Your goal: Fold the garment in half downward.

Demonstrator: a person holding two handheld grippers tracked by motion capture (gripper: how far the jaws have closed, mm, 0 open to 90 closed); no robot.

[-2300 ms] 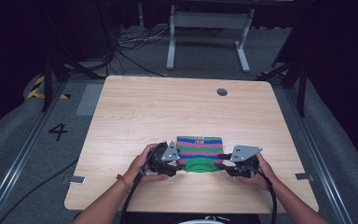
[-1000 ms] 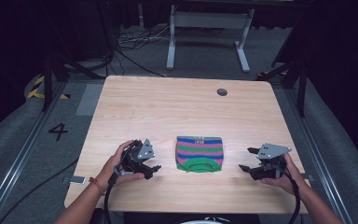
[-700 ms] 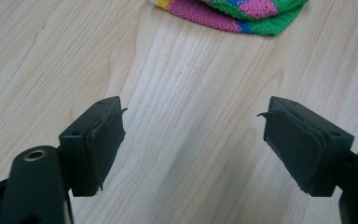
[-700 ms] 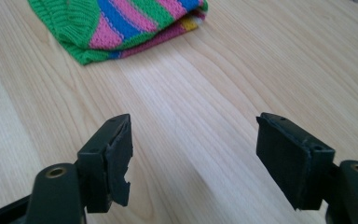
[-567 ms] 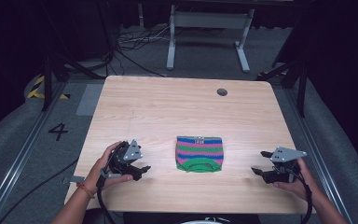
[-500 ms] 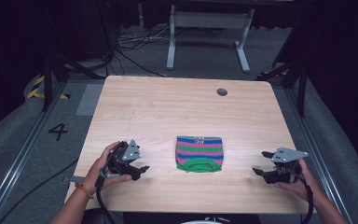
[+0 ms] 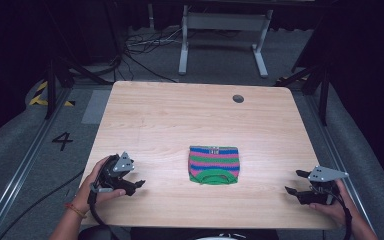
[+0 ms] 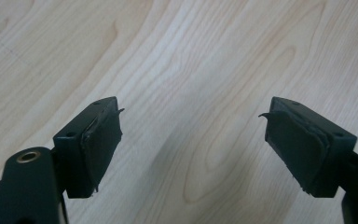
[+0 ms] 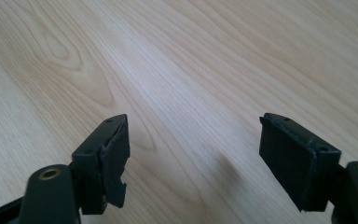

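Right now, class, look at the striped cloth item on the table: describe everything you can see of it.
The striped cloth item lies flat on the wooden table, near its front edge and about midway across. It looks knitted, in horizontal bands of pink, green and blue, with a green curved band along its near edge and a small label at its far edge. It appears folded into a compact, roughly square shape. Nothing touches it but the table; both grippers sit well off to either side.

High view looks forward and down over the whole table point(image 7: 180, 115). Both gripper views sit close above its bare wood, between their jaws.
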